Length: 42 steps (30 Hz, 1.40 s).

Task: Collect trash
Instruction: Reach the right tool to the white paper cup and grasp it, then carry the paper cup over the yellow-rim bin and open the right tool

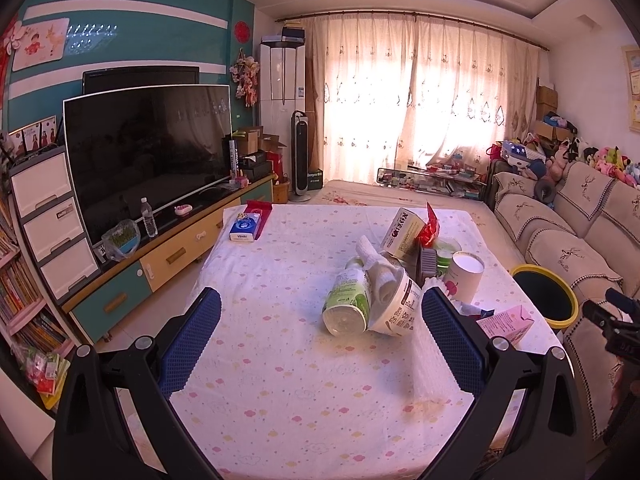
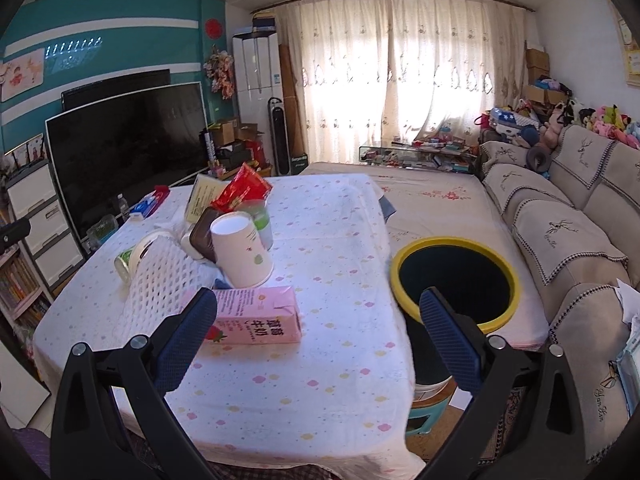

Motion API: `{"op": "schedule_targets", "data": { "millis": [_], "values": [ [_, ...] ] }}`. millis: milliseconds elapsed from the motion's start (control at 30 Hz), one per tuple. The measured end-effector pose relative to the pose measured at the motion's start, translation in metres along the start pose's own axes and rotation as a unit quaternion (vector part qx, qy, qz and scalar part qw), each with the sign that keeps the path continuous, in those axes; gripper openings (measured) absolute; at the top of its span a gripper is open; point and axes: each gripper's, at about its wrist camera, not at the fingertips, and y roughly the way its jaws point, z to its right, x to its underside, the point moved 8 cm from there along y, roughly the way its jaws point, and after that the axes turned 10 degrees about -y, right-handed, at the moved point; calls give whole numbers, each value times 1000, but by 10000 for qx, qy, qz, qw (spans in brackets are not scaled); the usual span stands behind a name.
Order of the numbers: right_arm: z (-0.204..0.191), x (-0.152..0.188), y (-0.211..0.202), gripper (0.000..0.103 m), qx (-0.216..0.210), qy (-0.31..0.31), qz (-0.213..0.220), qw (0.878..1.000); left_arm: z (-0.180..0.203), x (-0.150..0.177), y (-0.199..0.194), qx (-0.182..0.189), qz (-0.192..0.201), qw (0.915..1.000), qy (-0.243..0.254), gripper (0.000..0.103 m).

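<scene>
A pile of trash lies on the table (image 1: 280, 360): a green-labelled bottle (image 1: 348, 300) on its side, a white tub (image 1: 400, 308), a white paper cup (image 1: 464, 276), a yellow box (image 1: 402, 232), a red wrapper (image 1: 430, 228) and a pink milk carton (image 1: 506, 322). My left gripper (image 1: 320, 344) is open and empty, just in front of the bottle. In the right wrist view my right gripper (image 2: 316, 340) is open and empty, above the table edge beside the pink carton (image 2: 256, 314), paper cup (image 2: 240, 252) and white foam net (image 2: 160, 276). The yellow-rimmed bin (image 2: 456, 280) stands right of the table.
A tissue pack (image 1: 244, 230) and red box (image 1: 260, 210) lie at the table's far left. A TV (image 1: 148, 152) on a low cabinet stands to the left. A sofa (image 2: 568, 240) runs along the right. A glass coffee table (image 1: 432, 182) stands by the curtains.
</scene>
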Motion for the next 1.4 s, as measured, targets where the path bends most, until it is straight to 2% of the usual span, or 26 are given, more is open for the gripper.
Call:
{"op": "schedule_targets", "data": {
  "millis": [167, 267, 333, 533, 667, 767, 833, 967, 1067, 1167, 1400],
  "values": [
    [-41, 6, 33, 97, -393, -277, -220, 9986, -5, 6, 14, -28, -159, 9998, -63, 99],
    [-70, 0, 44, 97, -631, -531, -174, 9964, -8, 9, 20, -36, -236, 9997, -81, 99],
    [-81, -8, 53, 97, -545, -699, -38, 9961, -10, 9, 22, -53, -247, 9997, -77, 99],
    [-69, -42, 96, 97, -611, -286, -58, 9977, -18, 12, 31, -110, -329, 9993, -114, 99],
    [-71, -53, 130, 96, -732, -335, -346, 9962, -23, 14, 40, -143, -398, 9990, -147, 99],
    [-72, -56, 152, 91, -755, -346, -628, 9946, -24, 16, 47, -153, -447, 9988, -149, 99],
    [-72, -56, 163, 83, -821, -317, -800, 9929, -23, 19, 52, -155, -485, 9986, -127, 99],
    [-74, -59, 181, 75, -935, -324, -986, 9902, -22, 23, 62, -142, -581, 9981, -113, 99],
    [-76, -59, 190, 56, -1071, -301, -1112, 9875, -20, 27, 67, -139, -634, 9978, -98, 99],
    [-74, -61, 187, 56, -1124, -278, -1061, 9876, -21, 28, 70, -137, -655, 9977, -85, 99],
    [-57, -84, 155, 55, -1121, -87, -522, 9923, -15, 30, 73, -53, -678, 9977, -19, 99]
  ]
}}
